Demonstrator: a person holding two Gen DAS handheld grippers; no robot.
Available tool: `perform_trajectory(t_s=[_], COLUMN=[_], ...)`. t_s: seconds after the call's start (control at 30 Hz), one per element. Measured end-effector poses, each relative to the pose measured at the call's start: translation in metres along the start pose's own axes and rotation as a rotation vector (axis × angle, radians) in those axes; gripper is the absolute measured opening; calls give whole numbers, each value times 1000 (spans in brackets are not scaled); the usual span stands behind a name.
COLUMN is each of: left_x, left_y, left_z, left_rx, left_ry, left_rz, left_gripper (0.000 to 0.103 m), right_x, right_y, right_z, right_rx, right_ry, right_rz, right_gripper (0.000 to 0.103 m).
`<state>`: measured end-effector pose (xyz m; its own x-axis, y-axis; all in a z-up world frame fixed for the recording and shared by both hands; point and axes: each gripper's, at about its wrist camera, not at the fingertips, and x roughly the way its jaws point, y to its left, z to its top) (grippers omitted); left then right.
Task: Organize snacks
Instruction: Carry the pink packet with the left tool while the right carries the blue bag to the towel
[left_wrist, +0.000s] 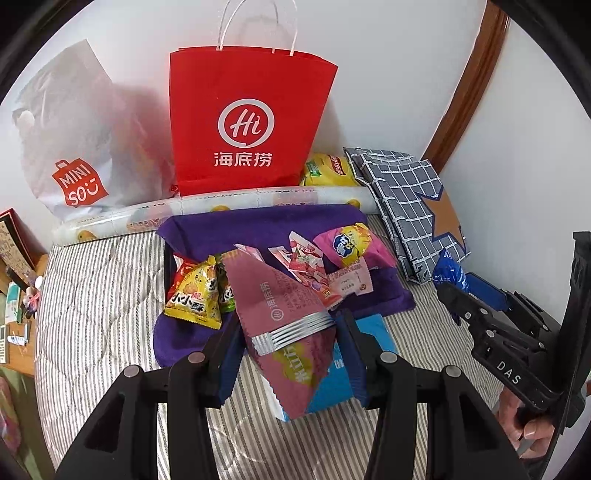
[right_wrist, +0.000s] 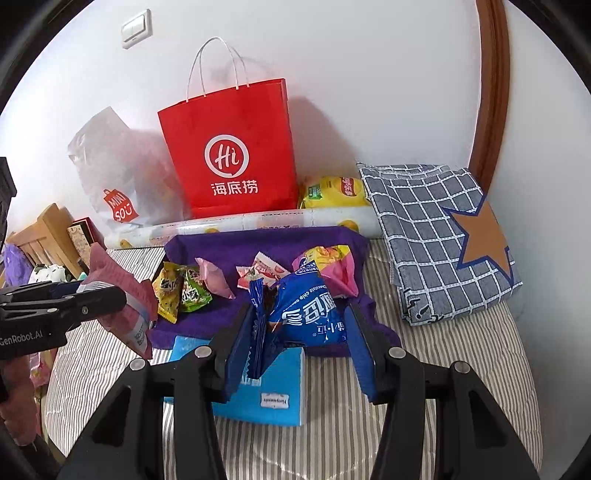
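Over on the left, the white Miniso bag (left_wrist: 74, 147) leans against the wall, and beside it the red paper bag (left_wrist: 243, 118) stands upright behind a rolled sheet (left_wrist: 207, 210); I cannot see into either.

In front, on the striped bed (left_wrist: 96, 295), a purple cloth (left_wrist: 258, 225) carries loose snacks: yellow and green packets (left_wrist: 195, 291) at its left, small pink sachets (left_wrist: 306, 266) in the middle, and a pink-and-yellow bag (left_wrist: 351, 243) at the right.

The left gripper (left_wrist: 286, 343) has its fingers pinching a pink pouch (left_wrist: 280, 306), lifted above the cloth's near edge. Right of it, the right gripper (right_wrist: 299, 332) pinches a blue cookie packet (right_wrist: 306, 310) over a light blue box (right_wrist: 258, 398).

A yellow chip bag (right_wrist: 332, 192) sits by the wall, next to a folded checked cloth (right_wrist: 436, 229).

Sorting looks barely under way: two snacks in hand, most still scattered.
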<state>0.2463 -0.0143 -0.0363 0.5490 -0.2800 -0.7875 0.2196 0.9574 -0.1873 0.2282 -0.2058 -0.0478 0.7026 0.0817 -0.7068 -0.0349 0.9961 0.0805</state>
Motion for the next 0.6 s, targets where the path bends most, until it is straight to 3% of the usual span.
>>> perform_trajectory(t_s=[0.6], left_x=[16], left_y=[18], left_z=[16], left_rx=[-19], left_ry=[4], left_rz=[13], left_gripper=[46], right_x=[30], right_y=[2], right_z=[23], right_rx=[-4], right_ry=[4], right_rz=[6], right_gripper=[49])
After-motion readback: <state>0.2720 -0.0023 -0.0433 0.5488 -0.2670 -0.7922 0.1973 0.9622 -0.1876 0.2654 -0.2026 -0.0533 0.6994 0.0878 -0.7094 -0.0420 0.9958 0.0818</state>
